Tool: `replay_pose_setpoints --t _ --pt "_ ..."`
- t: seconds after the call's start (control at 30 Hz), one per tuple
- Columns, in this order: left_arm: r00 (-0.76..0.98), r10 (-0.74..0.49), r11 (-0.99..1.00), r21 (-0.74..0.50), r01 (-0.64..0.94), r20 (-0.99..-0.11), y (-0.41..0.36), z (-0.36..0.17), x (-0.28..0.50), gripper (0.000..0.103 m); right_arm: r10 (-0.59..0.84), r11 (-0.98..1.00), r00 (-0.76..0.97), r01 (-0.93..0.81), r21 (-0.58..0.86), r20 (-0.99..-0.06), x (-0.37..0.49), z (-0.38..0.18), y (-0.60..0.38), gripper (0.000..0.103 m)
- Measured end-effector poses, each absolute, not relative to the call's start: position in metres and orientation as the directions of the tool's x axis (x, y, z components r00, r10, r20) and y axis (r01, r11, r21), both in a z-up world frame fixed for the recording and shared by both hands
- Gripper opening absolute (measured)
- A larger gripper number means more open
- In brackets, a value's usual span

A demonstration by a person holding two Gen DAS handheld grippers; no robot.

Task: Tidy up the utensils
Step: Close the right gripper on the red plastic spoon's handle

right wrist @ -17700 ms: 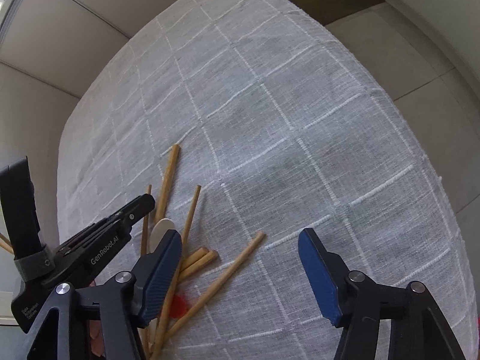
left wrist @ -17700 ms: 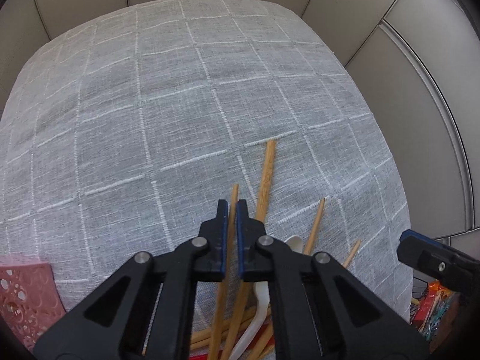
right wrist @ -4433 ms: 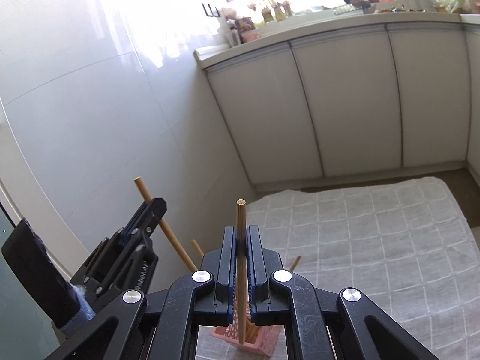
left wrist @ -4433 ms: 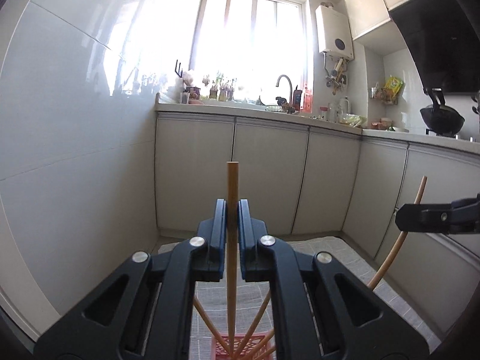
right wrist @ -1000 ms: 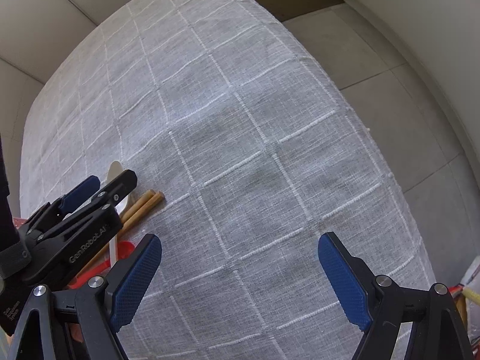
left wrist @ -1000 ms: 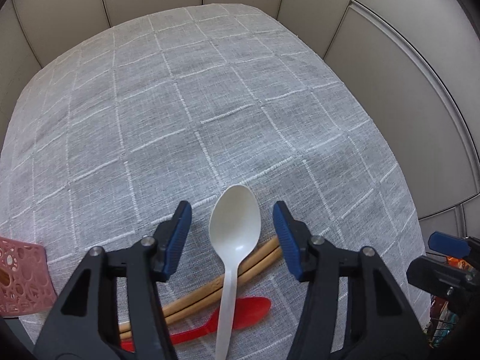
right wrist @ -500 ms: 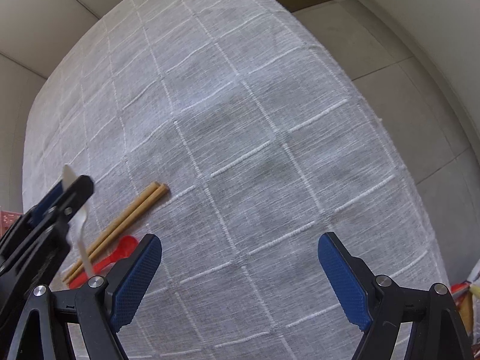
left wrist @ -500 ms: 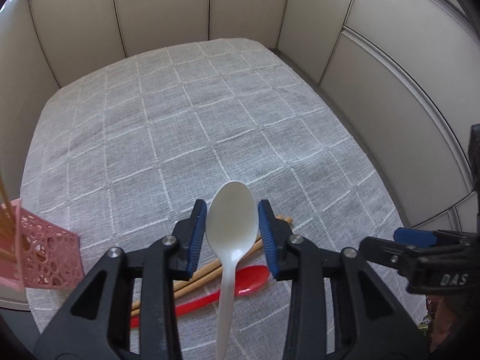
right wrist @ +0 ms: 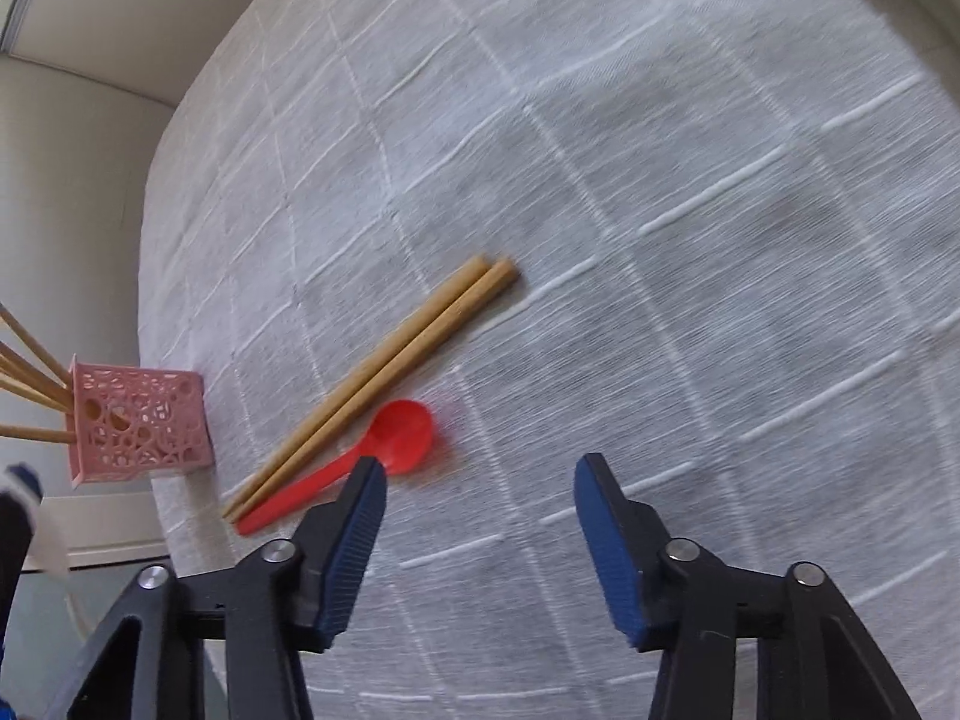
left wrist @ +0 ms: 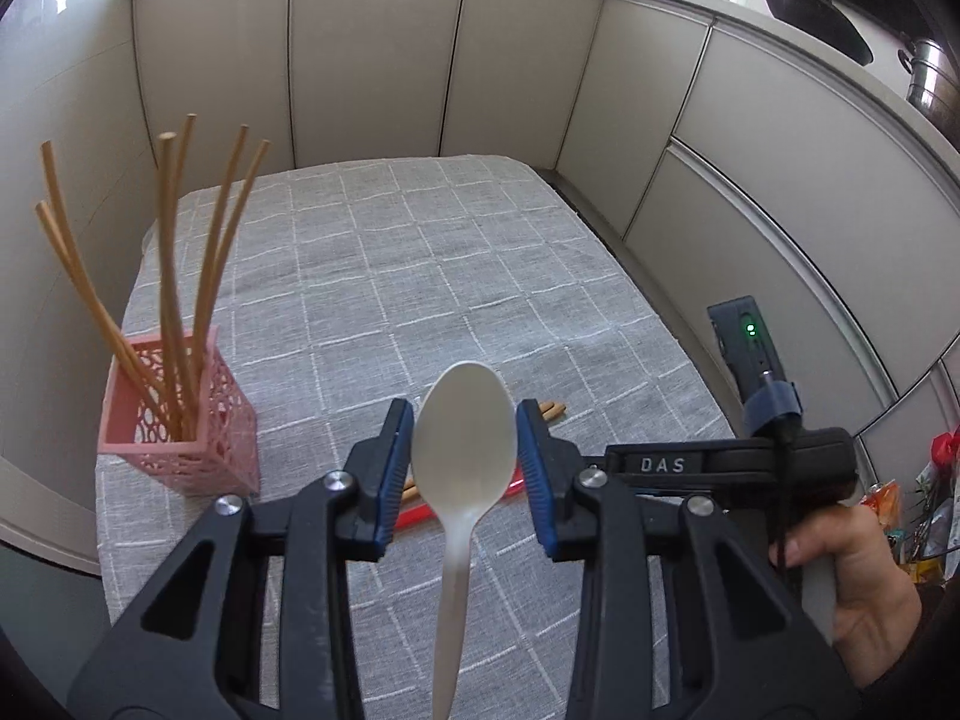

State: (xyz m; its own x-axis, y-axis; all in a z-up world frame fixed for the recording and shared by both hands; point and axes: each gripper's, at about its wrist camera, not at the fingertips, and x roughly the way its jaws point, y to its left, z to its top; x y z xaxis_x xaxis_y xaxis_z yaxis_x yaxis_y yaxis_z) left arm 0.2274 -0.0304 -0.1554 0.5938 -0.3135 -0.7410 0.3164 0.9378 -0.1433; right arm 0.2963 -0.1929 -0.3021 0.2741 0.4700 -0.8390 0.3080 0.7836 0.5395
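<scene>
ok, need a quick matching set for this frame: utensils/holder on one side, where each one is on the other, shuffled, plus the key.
Things:
1. white spoon
2. red spoon
3. pair of chopsticks
4. pink holder

Places:
A. lying flat on the cloth, touching each other side by side
B. standing at the cloth's edge with several chopsticks upright in it
C. clamped by its bowl in the left gripper, off the cloth
D. lying on the cloth beside the chopstick pair, just ahead of the right gripper

Pairs: 1-C, 2-D, 3-A, 4-B
</scene>
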Motion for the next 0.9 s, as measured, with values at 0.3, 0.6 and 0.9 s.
replay_pose_setpoints --t 0.3,0.6,0.9 --pt "0.602 -0.31 0.949 -0.203 0.241 -0.736 0.011 -0.164 0.218 0.037 0.546 0.722 0.285 0.316 0.615 -0.788 0.303 -0.322 -0.175 0.035" --pt "0.61 -0.296 0.955 -0.217 0.201 -0.735 0.029 -0.169 0.217 0.037 0.558 0.695 0.332 0.315 0.647 -0.761 0.308 -0.328 -0.173 0.011" --pt "0.628 -0.268 0.963 -0.197 0.183 -0.731 0.036 -0.171 0.218 0.037 0.528 0.744 0.335 0.259 0.615 -0.78 0.306 -0.319 -0.175 0.004"
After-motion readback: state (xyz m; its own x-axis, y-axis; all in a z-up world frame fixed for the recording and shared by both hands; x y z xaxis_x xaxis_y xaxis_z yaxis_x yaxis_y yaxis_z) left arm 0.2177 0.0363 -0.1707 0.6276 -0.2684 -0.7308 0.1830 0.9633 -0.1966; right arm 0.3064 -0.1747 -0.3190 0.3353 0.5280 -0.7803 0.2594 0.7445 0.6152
